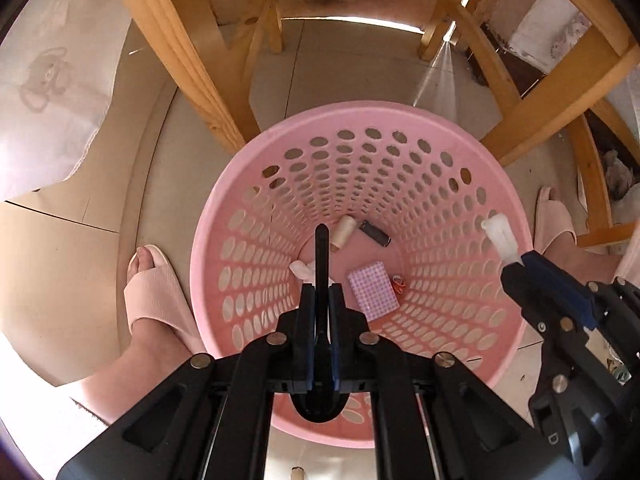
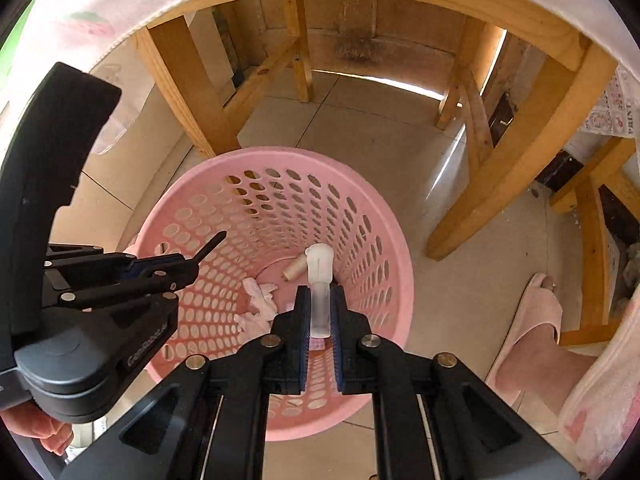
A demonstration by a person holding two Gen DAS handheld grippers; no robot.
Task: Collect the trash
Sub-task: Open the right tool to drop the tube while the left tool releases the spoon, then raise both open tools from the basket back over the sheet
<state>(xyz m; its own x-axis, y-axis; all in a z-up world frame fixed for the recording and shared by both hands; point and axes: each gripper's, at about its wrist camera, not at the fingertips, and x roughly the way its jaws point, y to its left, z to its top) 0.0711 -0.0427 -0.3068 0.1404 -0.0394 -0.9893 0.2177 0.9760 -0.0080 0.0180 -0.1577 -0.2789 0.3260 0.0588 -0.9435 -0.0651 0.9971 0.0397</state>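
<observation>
Trash already lies at the bottom of the pink basket (image 1: pixel 224 184): a cream thread spool (image 1: pixel 345 231), a dark little cylinder (image 1: pixel 375 233) just beside it, a checked purple packet (image 1: pixel 373 290) nearer you, a small orange scrap (image 1: pixel 399 282) touching the packet's edge, and crumpled white tissue (image 2: pixel 260 300) against the basket's wall. Your left gripper (image 1: pixel 322 292) hangs over the basket's mouth pointing straight down, its jaws pressed together on a thin black stick (image 1: pixel 321 248) whose tip stands out past the fingers toward the spool. Your right gripper (image 2: pixel 320 300) hangs over the same basket, tilted steeply down, pinching a clear plastic tube (image 2: pixel 320 280) with a wider white cap end that points into the basket; in the left camera's view that tube (image 1: pixel 500 240) sits over the basket's right rim. The two grippers are near each other but apart. The basket stands on a pale tiled floor (image 1: pixel 320 80), just in front of a wooden table leg (image 1: pixel 200 72) and more wooden framing (image 2: pixel 512 152) behind and to its right. Your feet in pink slippers flank the basket, one (image 1: pixel 152 296) touching its left side, the other (image 2: pixel 532 316) off to its right. A pale printed cloth (image 2: pixel 120 4) hangs over the table edge above the basket.
</observation>
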